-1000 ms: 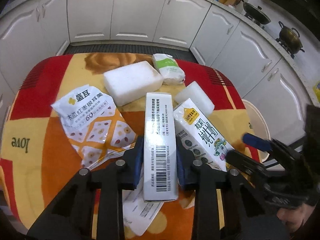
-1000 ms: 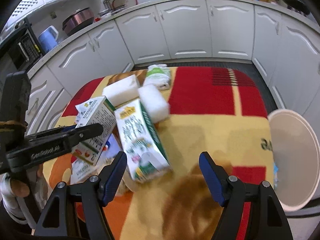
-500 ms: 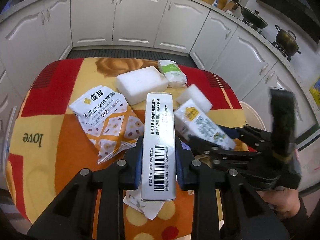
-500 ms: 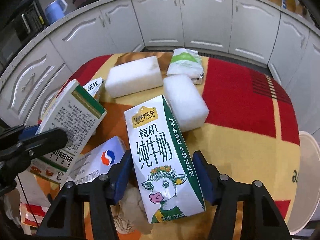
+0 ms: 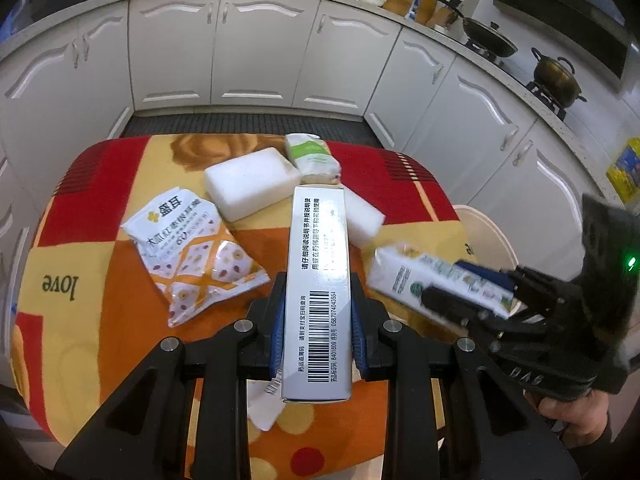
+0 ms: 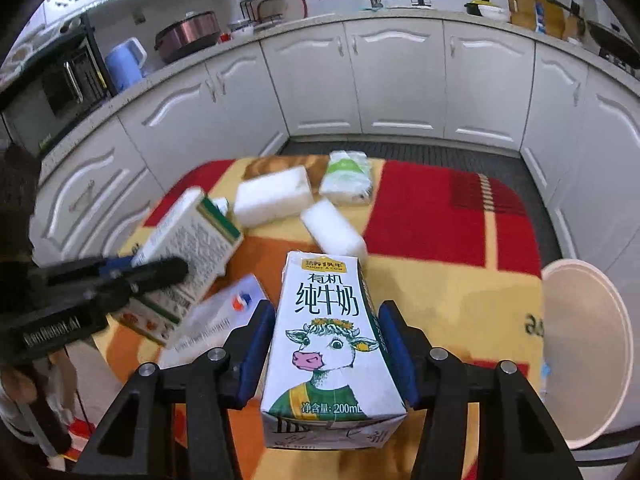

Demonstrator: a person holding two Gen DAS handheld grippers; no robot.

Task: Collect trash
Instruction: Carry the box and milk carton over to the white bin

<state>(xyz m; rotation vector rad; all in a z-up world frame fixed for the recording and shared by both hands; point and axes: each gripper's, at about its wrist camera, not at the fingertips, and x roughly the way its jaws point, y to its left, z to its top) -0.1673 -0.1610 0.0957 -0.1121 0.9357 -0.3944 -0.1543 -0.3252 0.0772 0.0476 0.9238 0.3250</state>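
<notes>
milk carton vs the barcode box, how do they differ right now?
The milk carton sits in the right gripper; the barcode box sits in the left gripper. The milk carton is wide, tapered, with a cow picture and green trim; the barcode box is slim, white-grey, text only. Shared: both are clamped between blue pads, lifted off the table.

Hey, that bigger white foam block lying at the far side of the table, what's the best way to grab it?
Grip the large foam block across its shorter width, coming down from above. It lies flat on the tablecloth with its broad top face exposed. The long sides look free; the green-and-white packet crowds its far right end, so stay mid-length.
</notes>
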